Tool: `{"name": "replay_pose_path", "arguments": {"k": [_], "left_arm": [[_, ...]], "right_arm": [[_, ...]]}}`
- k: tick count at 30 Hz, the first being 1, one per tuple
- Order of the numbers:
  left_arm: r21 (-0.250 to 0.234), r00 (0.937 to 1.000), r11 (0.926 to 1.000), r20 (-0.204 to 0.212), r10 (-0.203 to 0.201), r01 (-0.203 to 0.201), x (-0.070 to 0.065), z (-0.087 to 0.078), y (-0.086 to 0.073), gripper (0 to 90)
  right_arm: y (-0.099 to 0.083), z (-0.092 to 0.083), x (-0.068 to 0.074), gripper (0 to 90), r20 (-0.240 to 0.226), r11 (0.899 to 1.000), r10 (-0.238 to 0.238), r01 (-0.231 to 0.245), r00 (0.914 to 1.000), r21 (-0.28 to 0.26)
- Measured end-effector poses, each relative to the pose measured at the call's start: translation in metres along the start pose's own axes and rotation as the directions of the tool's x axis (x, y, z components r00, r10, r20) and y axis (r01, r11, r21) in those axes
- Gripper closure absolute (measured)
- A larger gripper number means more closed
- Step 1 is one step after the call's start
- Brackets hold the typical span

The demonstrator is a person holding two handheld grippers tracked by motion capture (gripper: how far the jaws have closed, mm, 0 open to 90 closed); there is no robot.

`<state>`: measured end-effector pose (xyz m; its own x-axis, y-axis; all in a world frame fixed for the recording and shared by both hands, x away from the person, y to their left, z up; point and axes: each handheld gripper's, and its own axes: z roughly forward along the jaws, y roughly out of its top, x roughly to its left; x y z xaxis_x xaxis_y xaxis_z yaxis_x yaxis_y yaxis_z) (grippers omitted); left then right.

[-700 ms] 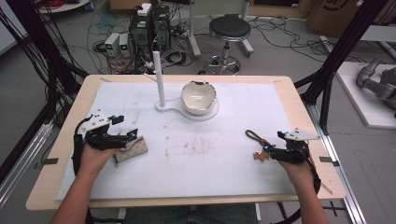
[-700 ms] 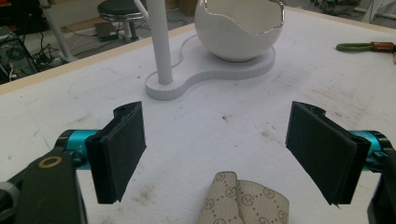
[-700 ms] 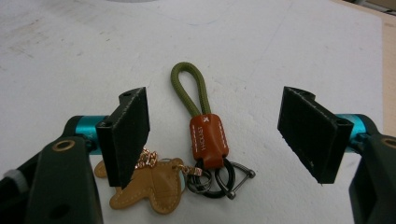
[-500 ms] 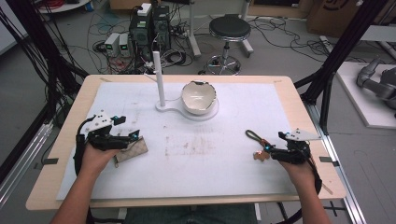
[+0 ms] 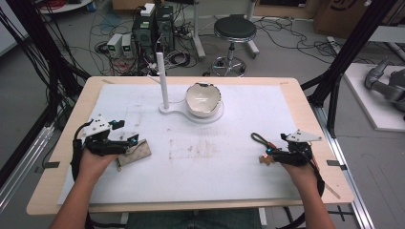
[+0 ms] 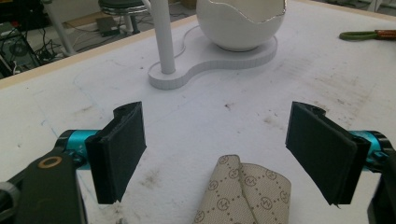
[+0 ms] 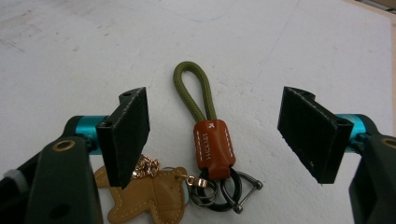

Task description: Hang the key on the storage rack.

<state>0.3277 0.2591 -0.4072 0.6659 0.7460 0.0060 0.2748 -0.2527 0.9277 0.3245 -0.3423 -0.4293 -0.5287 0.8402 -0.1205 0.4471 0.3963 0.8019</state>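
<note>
A beige patterned pouch (image 5: pixel 135 152) (image 6: pixel 243 191) lies on the white mat at the left. My left gripper (image 5: pixel 133 141) (image 6: pixel 219 135) is open, its jaws standing wide on either side of the pouch's near end without touching it. At the right lies a keychain (image 5: pixel 260 142) (image 7: pixel 212 147) with an olive cord loop (image 7: pixel 192 88), a brown leather band, dark metal rings (image 7: pixel 219 187) and a tan leather charm (image 7: pixel 140 198). My right gripper (image 5: pixel 265 155) (image 7: pixel 217 116) hangs open over it, the band between the spread jaws, pads apart from it.
A white egg-shaped bowl (image 5: pixel 204 99) (image 6: pixel 240 23) sits on a white stand base (image 6: pixel 205 63) with an upright post (image 5: pixel 162 81) (image 6: pixel 163 37) at the table's far middle. The white mat (image 5: pixel 215 152) covers most of the wooden table (image 5: pixel 305 95).
</note>
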Motion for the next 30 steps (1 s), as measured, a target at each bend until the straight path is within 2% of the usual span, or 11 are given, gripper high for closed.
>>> {"name": "replay_pose_path", "arguments": {"k": [6, 11, 15, 18, 21, 24, 28, 30], "left_arm": [[0.0, 1.0, 1.0, -0.007, -0.006, 0.006, 0.0, -0.003, -0.001, 19.9], [0.003, 0.9998, 0.9999, -0.016, -0.01, 0.01, 0.001, -0.005, -0.003, 19.9], [0.007, 0.9999, 1.0, -0.011, -0.006, 0.006, 0.001, -0.006, -0.004, 19.9], [0.008, 0.9999, 0.9999, -0.013, -0.007, 0.007, 0.0, -0.006, -0.004, 19.9], [0.007, 0.9999, 1.0, -0.011, -0.003, 0.003, 0.0, -0.006, -0.003, 19.9], [0.006, 0.9999, 1.0, -0.013, 0.0, 0.0, 0.0, -0.007, -0.003, 19.9], [0.004, 1.0, 1.0, -0.009, -0.002, 0.002, -0.001, -0.007, -0.003, 19.9], [0.003, 1.0, 1.0, -0.009, -0.002, 0.002, -0.001, -0.007, -0.003, 19.9]], "right_arm": [[0.004, 0.013, 0.002, 25.7, -0.012, 0.999, -0.018, 0.019, 0.9998, 0.034], [0.003, 0.024, 0.0, 26.6, -0.018, 0.995, -0.038, 0.039, 0.9991, 0.096], [-0.001, 0.03, -0.003, 27.1, -0.025, 0.988, -0.013, 0.016, 0.9996, 0.155], [-0.005, 0.032, -0.007, 29.6, -0.04, 0.987, 0.004, 0.003, 0.9992, 0.163], [-0.006, 0.031, -0.009, 38.3, -0.063, 0.986, 0.028, -0.017, 0.9976, 0.165], [-0.006, 0.029, -0.008, 47.9, -0.091, 0.986, 0.026, -0.011, 0.9955, 0.164], [-0.006, 0.028, -0.007, 57.0, -0.103, 0.987, 0.025, -0.008, 0.9944, 0.164], [-0.006, 0.028, -0.008, 65.3, -0.105, 0.987, 0.027, -0.009, 0.9941, 0.162]]}}
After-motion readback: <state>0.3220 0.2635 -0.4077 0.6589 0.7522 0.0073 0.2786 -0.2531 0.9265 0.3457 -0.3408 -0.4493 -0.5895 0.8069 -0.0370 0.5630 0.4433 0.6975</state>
